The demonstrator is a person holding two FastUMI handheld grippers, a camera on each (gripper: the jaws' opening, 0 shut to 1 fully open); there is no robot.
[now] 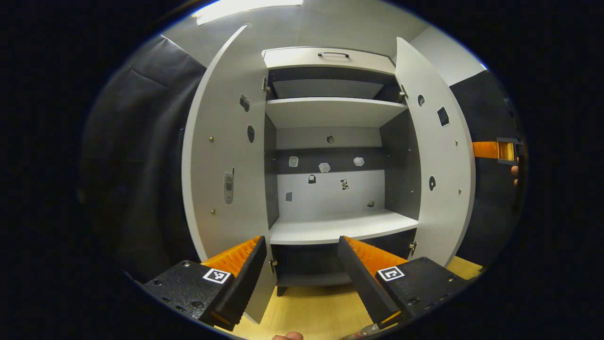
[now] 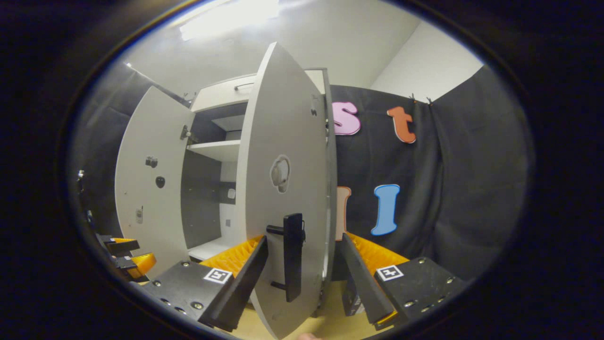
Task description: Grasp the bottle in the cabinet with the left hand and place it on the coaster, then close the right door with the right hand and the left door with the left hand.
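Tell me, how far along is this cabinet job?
The cabinet shelves hold no bottle, so that step looks done, though the coaster isn't visible to confirm. In hand: the open right gripper straddles the right door edge, by its black handle. Left: shutting both doors; the left door stands wide open, left gripper open before it.

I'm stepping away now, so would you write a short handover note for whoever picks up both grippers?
Left gripper: open, empty, facing the open cabinet; its lit shelves hold no bottle, though the dark space under the bottom shelf can't be judged.
Right gripper: open, jaws either side of the right door edge, close to its black handle, not clamped.
Both doors stand open; left door is untouched.
Bottle and coaster: placement can't be confirmed from here.
Left to do: swing the right door shut, then the left door with the left gripper.
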